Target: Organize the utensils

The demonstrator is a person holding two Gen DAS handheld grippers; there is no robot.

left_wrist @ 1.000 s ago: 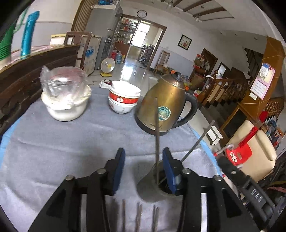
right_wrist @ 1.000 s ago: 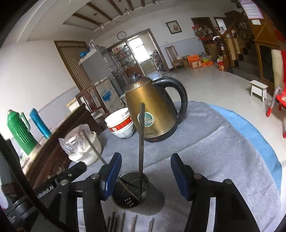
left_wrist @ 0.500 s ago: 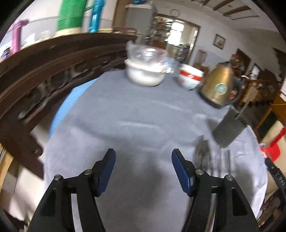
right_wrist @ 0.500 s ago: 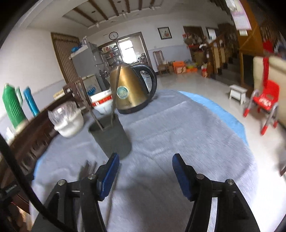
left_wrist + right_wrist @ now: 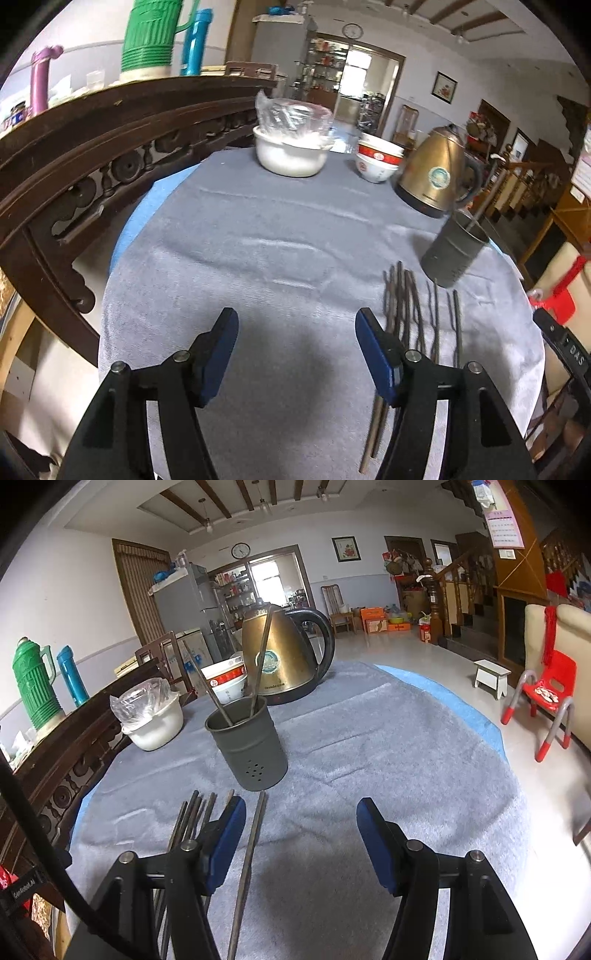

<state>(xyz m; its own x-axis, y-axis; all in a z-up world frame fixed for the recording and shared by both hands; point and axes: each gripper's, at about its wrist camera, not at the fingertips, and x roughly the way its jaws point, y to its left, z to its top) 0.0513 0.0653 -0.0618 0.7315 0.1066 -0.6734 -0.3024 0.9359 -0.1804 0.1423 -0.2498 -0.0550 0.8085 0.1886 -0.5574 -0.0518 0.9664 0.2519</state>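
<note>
A grey metal utensil cup (image 5: pixel 247 747) stands upright on the grey cloth with two chopsticks (image 5: pixel 260 664) leaning in it. It also shows in the left wrist view (image 5: pixel 452 254). Several dark chopsticks (image 5: pixel 410 306) lie loose on the cloth in front of the cup; in the right wrist view they (image 5: pixel 253 843) lie under and beside my left finger. My left gripper (image 5: pixel 297 354) is open and empty, left of the loose chopsticks. My right gripper (image 5: pixel 301 843) is open and empty, just before the cup.
A gold kettle (image 5: pixel 284 657), stacked red-and-white bowls (image 5: pixel 378 162) and a white bowl with a plastic bag (image 5: pixel 291 147) stand at the table's far side. A dark carved wooden rail (image 5: pixel 74 155) runs along the left. The table edge (image 5: pixel 480 720) drops off right.
Both grippers have pulled back from above the cup and opened wide. The cup now stands farther ahead, with the loose chopsticks in view.
</note>
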